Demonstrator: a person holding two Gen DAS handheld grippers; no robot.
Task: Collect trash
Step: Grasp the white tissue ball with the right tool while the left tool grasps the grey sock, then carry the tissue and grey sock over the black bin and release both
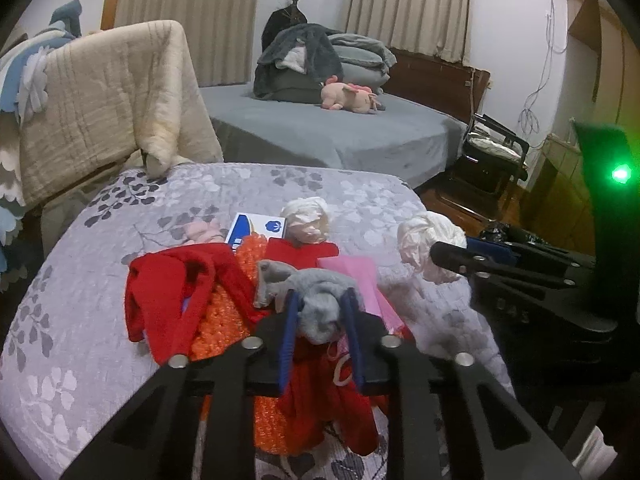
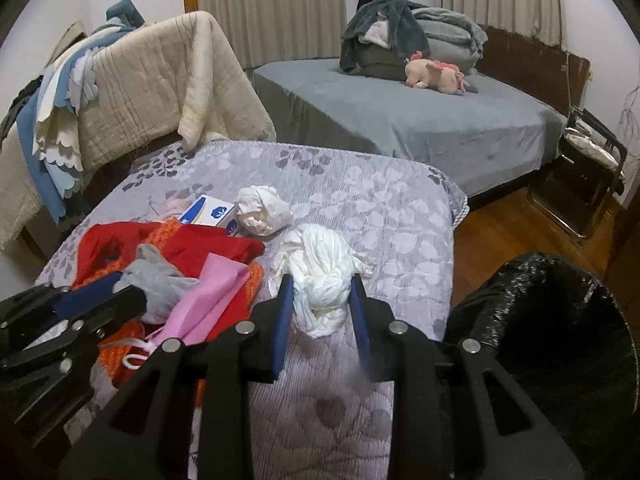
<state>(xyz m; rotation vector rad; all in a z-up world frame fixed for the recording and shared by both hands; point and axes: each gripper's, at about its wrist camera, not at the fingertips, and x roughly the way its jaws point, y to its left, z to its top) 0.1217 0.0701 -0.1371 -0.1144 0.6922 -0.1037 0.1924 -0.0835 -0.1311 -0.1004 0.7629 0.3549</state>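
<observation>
On the grey floral bedspread [image 1: 80,320] lies a heap of red, orange and pink clothes. My left gripper [image 1: 320,296] is shut on a grey sock-like cloth [image 1: 320,316] on top of that heap; the right wrist view shows the same gripper [image 2: 128,290] and cloth [image 2: 160,276] at left. My right gripper [image 2: 320,284] is shut on a crumpled white paper wad [image 2: 320,264] just right of the heap. The left wrist view shows the right gripper [image 1: 450,248] against this wad [image 1: 420,240]. A second white wad [image 2: 262,210] lies farther back.
A black trash bag [image 2: 540,320] stands open at the bed's right side, over the wooden floor. A blue-and-white box [image 2: 208,210] sits behind the clothes. Beyond are a blanket-draped chair [image 2: 160,80] and a blue-grey bed [image 2: 400,120] with a pink plush toy.
</observation>
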